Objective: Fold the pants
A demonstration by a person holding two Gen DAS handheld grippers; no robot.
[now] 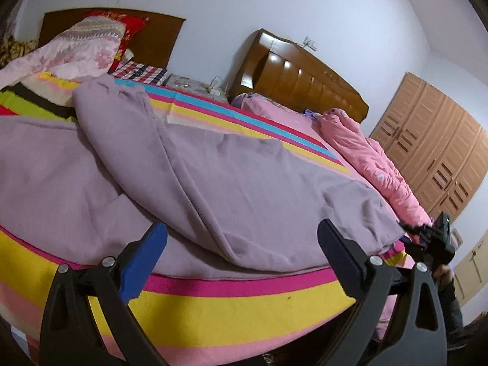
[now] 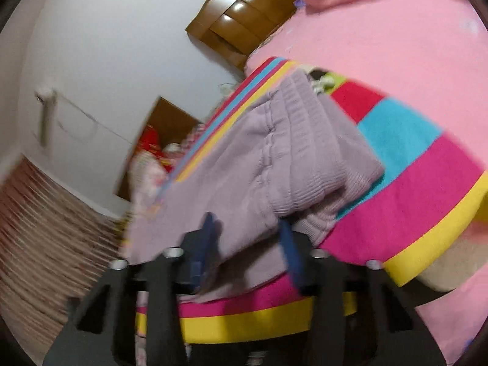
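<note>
Lilac knit pants [image 1: 213, 183] lie spread on the striped bed cover [image 1: 244, 314], one leg folded over the other. My left gripper [image 1: 244, 244] is open and empty at the near edge of the pants, just short of the fabric. In the blurred right wrist view, my right gripper [image 2: 248, 241] is shut on the pants [image 2: 274, 164] near a ribbed end, and the fabric runs between its blue fingers [image 2: 288, 253]. The right gripper also shows in the left wrist view [image 1: 433, 238], at the right end of the pants.
A pink quilt [image 1: 381, 167] lies along the right of the bed. A wooden headboard [image 1: 299, 82] and pillows [image 1: 76, 48] are at the far end. A wooden wardrobe [image 1: 442, 158] stands at right.
</note>
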